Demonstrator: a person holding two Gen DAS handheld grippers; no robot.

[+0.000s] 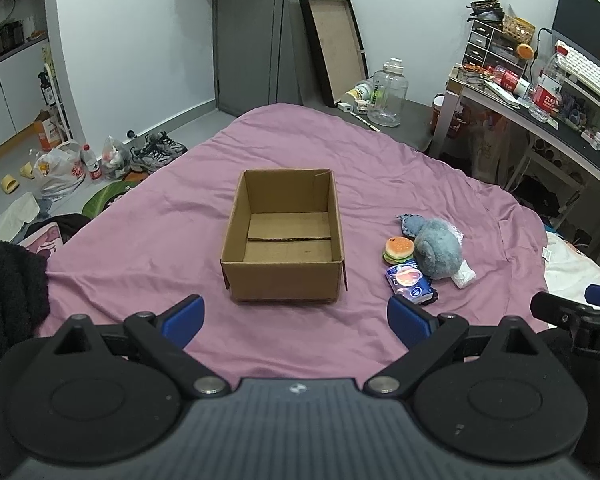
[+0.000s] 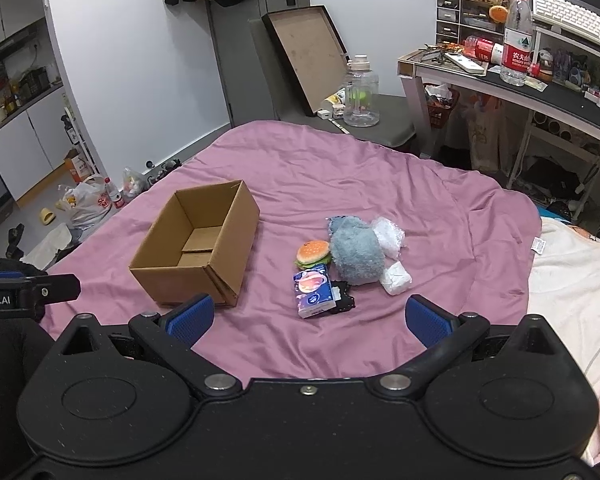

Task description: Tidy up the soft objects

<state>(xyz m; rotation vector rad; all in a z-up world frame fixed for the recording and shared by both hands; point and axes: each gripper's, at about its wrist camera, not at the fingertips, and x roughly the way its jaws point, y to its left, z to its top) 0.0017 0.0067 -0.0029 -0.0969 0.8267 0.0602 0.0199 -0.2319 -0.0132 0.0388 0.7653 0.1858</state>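
On the bed (image 2: 340, 168): one empty box (image 2: 196, 248), one burger toy (image 2: 313, 253), one blue plush (image 2: 356, 254), one tissue pack (image 2: 314, 290). Your left tool (image 1: 294, 322) and right tool (image 2: 312, 320) both gape wide, holding nothing.

A lived-in bedroom at home: a bed under a pink sheet (image 1: 300, 148) fills it. A cluttered desk (image 2: 540, 92) stands alongside, shoes (image 1: 156, 152) and carrier bags (image 1: 58, 172) litter the floor
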